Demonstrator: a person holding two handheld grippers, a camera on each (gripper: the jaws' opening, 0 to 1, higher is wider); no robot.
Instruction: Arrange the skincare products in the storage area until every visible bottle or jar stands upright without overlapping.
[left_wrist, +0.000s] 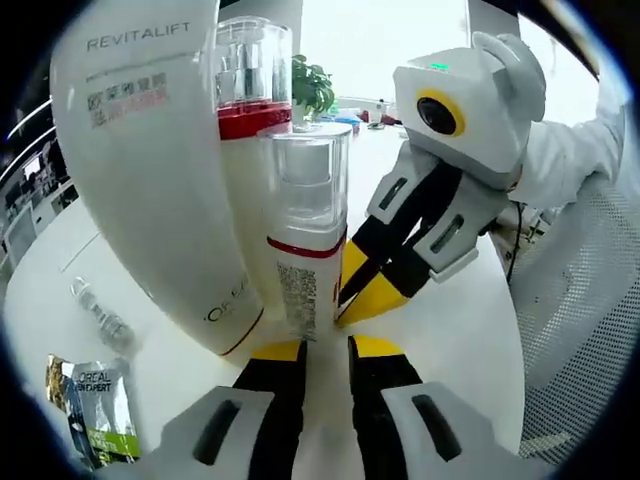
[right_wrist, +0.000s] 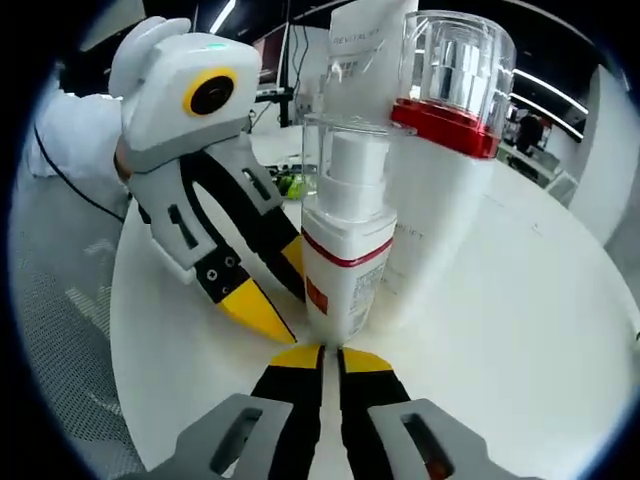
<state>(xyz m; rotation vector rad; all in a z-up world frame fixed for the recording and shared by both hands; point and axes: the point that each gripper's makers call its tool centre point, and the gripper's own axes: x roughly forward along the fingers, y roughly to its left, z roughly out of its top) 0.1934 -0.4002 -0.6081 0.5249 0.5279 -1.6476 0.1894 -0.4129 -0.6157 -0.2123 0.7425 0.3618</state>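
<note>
A small white pump bottle with a red band and a clear cap stands upright on the round white table. Touching it from behind are a taller red-banded bottle and a big white REVITALIFT tube, which leans. My left gripper sits just short of the small bottle, narrowly open and empty. My right gripper points at that bottle's base from the right, tips together. In the right gripper view, my right gripper is shut below the small bottle, with the left gripper beside it and the taller bottle behind.
A green-and-silver sachet and a small clear vial lie flat on the table at the left. A potted plant stands at the far edge. A person's white sleeve and a mesh chair are on the right.
</note>
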